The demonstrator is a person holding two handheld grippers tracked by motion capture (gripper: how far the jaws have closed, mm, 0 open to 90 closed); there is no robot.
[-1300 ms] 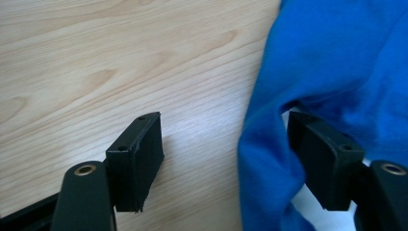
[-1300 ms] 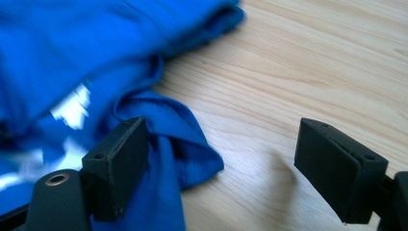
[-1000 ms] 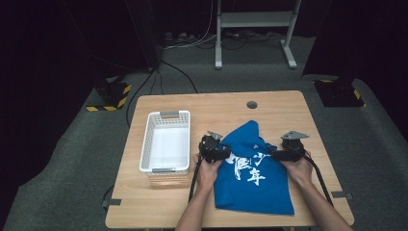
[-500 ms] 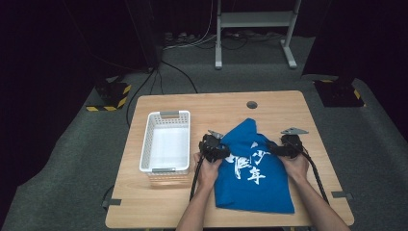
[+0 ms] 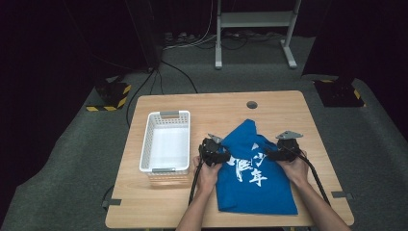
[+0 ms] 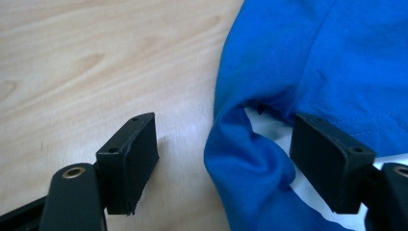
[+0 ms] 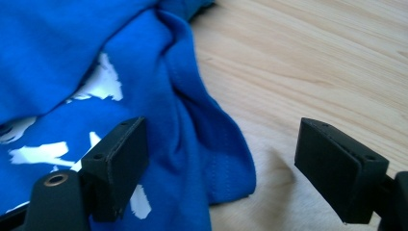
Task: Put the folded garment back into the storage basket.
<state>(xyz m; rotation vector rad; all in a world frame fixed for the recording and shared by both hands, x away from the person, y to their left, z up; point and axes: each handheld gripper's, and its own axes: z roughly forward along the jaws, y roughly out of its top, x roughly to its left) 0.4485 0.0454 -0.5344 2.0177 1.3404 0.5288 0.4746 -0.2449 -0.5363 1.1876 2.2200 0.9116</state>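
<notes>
Straddling the blue T-shirt's (image 5: 252,178) edges, both grippers (left (image 6: 223,161), right (image 7: 221,168)) gaped wide; fabric looked soft, best pinched at folds.

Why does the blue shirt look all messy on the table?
The blue shirt isn't lying flat: its top part is folded over and bunched into wrinkles between the left gripper and the right gripper. Both grippers have their jaws open around the shirt's side edges. The white basket beside it sits straight and empty.
</notes>
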